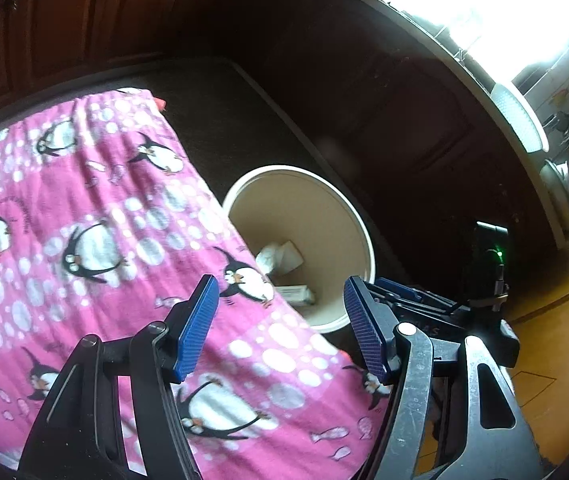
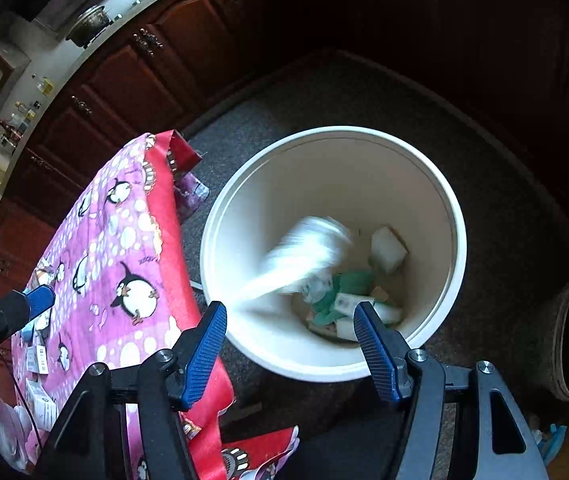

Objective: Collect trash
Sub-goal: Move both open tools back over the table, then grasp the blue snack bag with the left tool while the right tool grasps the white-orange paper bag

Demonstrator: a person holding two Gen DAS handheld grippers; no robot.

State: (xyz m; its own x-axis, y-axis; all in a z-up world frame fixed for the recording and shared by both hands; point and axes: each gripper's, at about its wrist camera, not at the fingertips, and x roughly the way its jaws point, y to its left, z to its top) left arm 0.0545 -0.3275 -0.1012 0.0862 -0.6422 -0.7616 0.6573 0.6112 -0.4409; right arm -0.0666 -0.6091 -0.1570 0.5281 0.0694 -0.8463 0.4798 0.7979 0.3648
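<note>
Trouble from here is slight but real: the white item (image 2: pixel 308 256) is a motion-blurred streak inside the bucket (image 2: pixel 458 216), apparently falling; should it glance off the inner wall it might bounce out onto the dark carpet (image 2: pixel 496 184), and a bucket standing just beside the worktop could be nudged by a careless swing of either tool. Right claw (image 2: pixel 290 330) hangs over the near rim with fingers wide apart and nothing between them; left claw (image 1: pixel 280 322) likewise gapes empty above the penguin cloth (image 1: pixel 96 184) near the worktop's right edge. Trash already lies at the bucket's bottom: crumpled green paper (image 2: pixel 348 284), a white packet (image 2: pixel 388 252), small cartons; more small boxes (image 2: pixel 38 360) wait at the worktop's near left, too blurred to read.
</note>
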